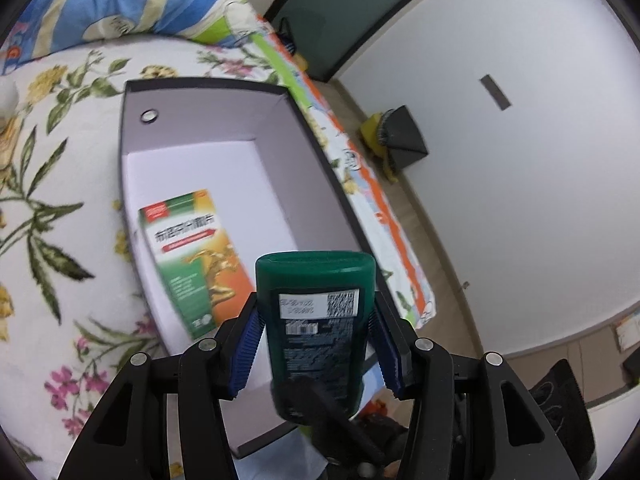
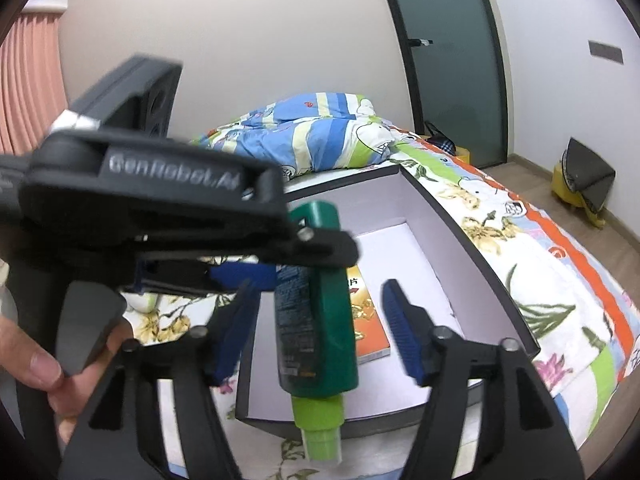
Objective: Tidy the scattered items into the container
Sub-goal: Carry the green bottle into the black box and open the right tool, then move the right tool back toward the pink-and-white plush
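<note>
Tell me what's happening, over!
Left gripper shut on green bottle, above box. Right gripper open, pads clear of bottle. Medicine carton already inside. Nothing blocking.

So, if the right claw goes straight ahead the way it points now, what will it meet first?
Most likely the green bottle, which hangs between the open right claw fingers and is gripped by the left claw. Beyond it lies the box; depth is unclear.
</note>
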{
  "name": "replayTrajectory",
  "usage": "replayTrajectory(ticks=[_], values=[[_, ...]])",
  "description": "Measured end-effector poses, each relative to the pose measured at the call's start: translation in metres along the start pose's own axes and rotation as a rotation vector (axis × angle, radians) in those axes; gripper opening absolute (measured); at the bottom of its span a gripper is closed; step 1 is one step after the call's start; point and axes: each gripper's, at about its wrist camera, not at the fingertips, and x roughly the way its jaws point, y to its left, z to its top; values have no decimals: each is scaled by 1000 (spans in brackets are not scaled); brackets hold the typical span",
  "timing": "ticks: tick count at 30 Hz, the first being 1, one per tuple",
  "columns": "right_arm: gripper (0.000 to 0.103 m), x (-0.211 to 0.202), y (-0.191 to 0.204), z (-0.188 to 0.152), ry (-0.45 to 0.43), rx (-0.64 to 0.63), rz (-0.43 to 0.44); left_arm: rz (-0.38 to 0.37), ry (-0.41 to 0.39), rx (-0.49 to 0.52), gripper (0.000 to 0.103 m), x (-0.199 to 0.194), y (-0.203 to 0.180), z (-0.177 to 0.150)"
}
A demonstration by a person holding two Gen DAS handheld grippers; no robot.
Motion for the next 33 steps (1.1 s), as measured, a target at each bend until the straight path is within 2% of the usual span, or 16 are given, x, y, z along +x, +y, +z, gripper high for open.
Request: replayTrajectory(ticks=[1, 5, 7, 9, 12, 18, 24, 30, 33], values=[[83, -3, 1, -1, -5, 11, -7, 1, 1, -13, 53, -1, 3, 0], [96, -18, 8, -3, -42, 9, -58, -6, -51, -73, 83, -14, 18, 2], [97, -23, 10, -3, -47, 24, -62, -19, -63, -105, 83, -21, 25, 5], [97, 8, -11, 3, -46, 46, -48, -27, -80, -123, 83, -29, 30, 6], [97, 4, -4, 5, -49, 53, -45, -23, -101, -122, 83, -40, 34, 6], [97, 25, -6, 8, -45, 40, -28, -36, -132, -148, 83, -65, 50, -3], [97, 19, 26, 11, -46, 3, 1, -28, -186, -182, 83, -109, 74, -18], [98, 5, 84, 14, -51, -95, 40, -15, -284, -207, 83, -174, 101, -34], [101, -1, 111, 14, -60, -130, 64, 15, -328, -209, 84, -208, 114, -46]])
